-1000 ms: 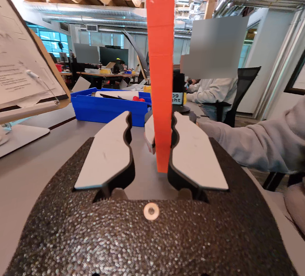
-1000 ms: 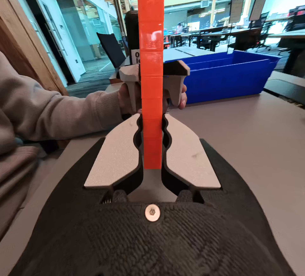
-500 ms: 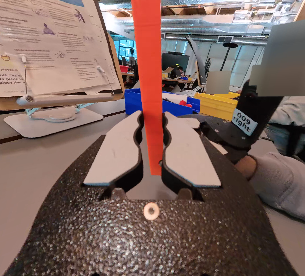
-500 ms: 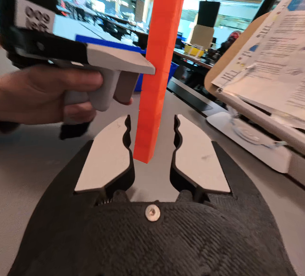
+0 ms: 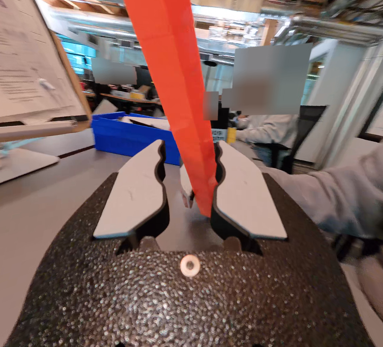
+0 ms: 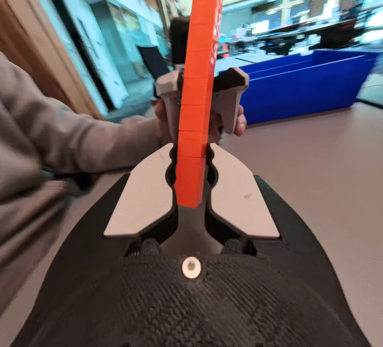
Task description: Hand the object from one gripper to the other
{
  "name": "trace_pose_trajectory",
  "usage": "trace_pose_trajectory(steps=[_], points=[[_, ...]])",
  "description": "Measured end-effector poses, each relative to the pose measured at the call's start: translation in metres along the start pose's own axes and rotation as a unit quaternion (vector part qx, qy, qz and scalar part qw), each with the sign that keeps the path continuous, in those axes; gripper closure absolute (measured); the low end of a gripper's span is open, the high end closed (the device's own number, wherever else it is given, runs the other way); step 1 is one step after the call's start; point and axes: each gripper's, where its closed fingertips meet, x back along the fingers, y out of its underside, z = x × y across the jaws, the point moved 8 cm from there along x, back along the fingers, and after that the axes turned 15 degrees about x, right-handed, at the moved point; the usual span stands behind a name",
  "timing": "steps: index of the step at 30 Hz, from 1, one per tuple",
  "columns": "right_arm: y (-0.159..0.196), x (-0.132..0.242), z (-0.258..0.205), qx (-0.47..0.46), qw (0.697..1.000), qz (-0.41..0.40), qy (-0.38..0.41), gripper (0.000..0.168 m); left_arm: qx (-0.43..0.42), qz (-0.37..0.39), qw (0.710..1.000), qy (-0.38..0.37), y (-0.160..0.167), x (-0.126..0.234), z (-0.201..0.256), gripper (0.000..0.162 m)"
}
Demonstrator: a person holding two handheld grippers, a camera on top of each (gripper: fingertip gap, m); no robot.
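A long orange bar [image 5: 172, 67] made of stacked segments stands nearly upright above the grey table. In the right wrist view my right gripper [image 6: 191, 146] is shut on the lower end of the orange bar [image 6: 199, 67]. My left gripper [image 5: 190, 144] is open. The bar leans tilted between its jaws, against the right-hand finger [image 5: 238, 187]. In the right wrist view the left gripper [image 6: 201, 88] faces me from behind the bar with its jaws spread either side of it. One finger of the right gripper [image 5: 185, 183] shows behind the bar in the left wrist view.
A blue bin [image 5: 128, 140] stands on the table [image 5: 41, 192] beyond the grippers; it also shows in the right wrist view [image 6: 300, 88]. A document stand [image 5: 31, 67] with papers is at the left. A grey sleeve [image 5: 331, 192] reaches in from the right. A seated person [image 5: 267, 129] is behind. The left gripper's tips are roughly 6 cm from the right gripper's.
Half a second ago my left gripper was shut on the bar and the right was open. Now the right has shut on it, the left has opened, and the bar tilts.
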Motion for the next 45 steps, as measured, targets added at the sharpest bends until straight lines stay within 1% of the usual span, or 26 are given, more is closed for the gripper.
trace_pose_trajectory(steps=[1,3,5,7,9,10,11,12,13,14,15,17,19,20,22,24,26,28,30,33,35,37,39,41,43,45], points=[[-0.001,0.000,0.000,-0.033,0.999,0.018,-0.024,0.142,0.008,-0.013,1.000,0.025,0.001,0.001,0.001,0.119],[-0.002,-0.001,-0.001,-0.071,0.996,0.040,-0.048,0.142,0.020,-0.034,0.998,0.052,0.005,0.001,0.001,0.119],[-0.003,-0.002,-0.001,-0.076,0.995,0.047,-0.053,0.142,0.028,-0.043,0.996,0.074,0.007,0.001,0.002,0.120],[-0.004,-0.002,-0.001,-0.083,0.994,0.047,-0.050,0.142,0.032,-0.034,0.996,0.077,0.007,0.000,0.002,0.122],[-0.004,-0.001,0.002,-0.090,0.994,0.047,-0.034,0.143,0.028,-0.031,0.996,0.081,0.006,-0.001,0.003,0.139],[-0.002,-0.001,0.004,-0.082,0.996,0.037,-0.012,0.144,0.022,-0.034,0.997,0.060,0.006,-0.003,0.002,0.139],[-0.001,0.002,0.007,-0.056,0.998,0.025,0.029,0.145,0.011,-0.037,0.999,0.027,0.005,-0.004,-0.001,0.140],[-0.001,0.005,0.009,-0.019,0.997,0.012,0.075,0.133,-0.010,-0.036,0.999,-0.011,0.004,-0.004,-0.003,0.140],[-0.003,0.009,0.011,0.023,0.992,-0.003,0.121,0.114,-0.032,-0.033,0.997,-0.054,0.003,-0.003,-0.006,0.140],[-0.008,0.013,0.012,0.065,0.984,-0.014,0.163,0.103,-0.049,-0.041,0.993,-0.103,0.001,-0.002,-0.009,0.139],[-0.014,0.016,0.012,0.105,0.975,-0.014,0.195,0.102,-0.068,-0.061,0.984,-0.150,0.000,-0.001,-0.012,0.139],[-0.026,0.020,0.007,0.175,0.955,0.007,0.240,0.107,-0.129,-0.110,0.959,-0.225,0.000,0.000,-0.014,0.139],[-0.031,0.018,0.002,0.208,0.940,0.027,0.269,0.111,-0.181,-0.155,0.930,-0.279,0.004,-0.003,-0.014,0.139],[-0.031,0.015,0.000,0.215,0.936,0.032,0.275,0.114,-0.202,-0.165,0.917,-0.303,0.005,-0.005,-0.013,0.139],[-0.028,0.006,-0.004,0.222,0.938,0.024,0.264,0.118,-0.241,-0.175,0.895,-0.331,0.009,-0.011,-0.011,0.139],[-0.024,-0.002,-0.005,0.222,0.939,0.007,0.263,0.119,-0.271,-0.187,0.882,-0.338,0.016,-0.017,-0.009,0.139],[-0.022,-0.007,-0.007,0.230,0.937,0.007,0.265,0.127,-0.288,-0.199,0.881,-0.318,0.024,-0.023,-0.006,0.139],[-0.021,-0.007,-0.006,0.235,0.926,-0.001,0.295,0.141,-0.296,-0.205,0.883,-0.302,0.029,-0.029,-0.003,0.140],[-0.022,-0.006,-0.006,0.246,0.924,-0.012,0.294,0.141,-0.297,-0.201,0.884,-0.298,0.031,-0.030,-0.002,0.140],[-0.030,-0.003,-0.008,0.261,0.920,-0.011,0.291,0.141,-0.292,-0.164,0.902,-0.274,0.029,-0.030,0.000,0.140],[-0.036,0.004,-0.006,0.228,0.927,0.033,0.297,0.141,-0.287,-0.144,0.909,-0.264,0.028,-0.029,0.000,0.139],[-0.041,0.018,-0.001,0.174,0.932,0.098,0.301,0.141,-0.286,-0.144,0.910,-0.264,0.030,-0.026,-0.004,0.125],[-0.041,0.034,0.007,0.093,0.937,0.168,0.293,0.142,-0.283,-0.135,0.916,-0.251,0.032,-0.024,-0.007,0.117],[-0.038,0.047,0.015,0.010,0.928,0.239,0.286,0.142,-0.276,-0.107,0.928,-0.225,0.032,-0.024,-0.006,0.115],[-0.033,0.051,0.021,-0.053,0.927,0.270,0.256,0.142,-0.276,-0.075,0.936,-0.205,0.031,-0.025,-0.003,0.113],[-0.031,0.049,0.022,-0.093,0.920,0.312,0.216,0.142,-0.291,-0.051,0.938,-0.181,0.032,-0.025,0.000,0.117]])
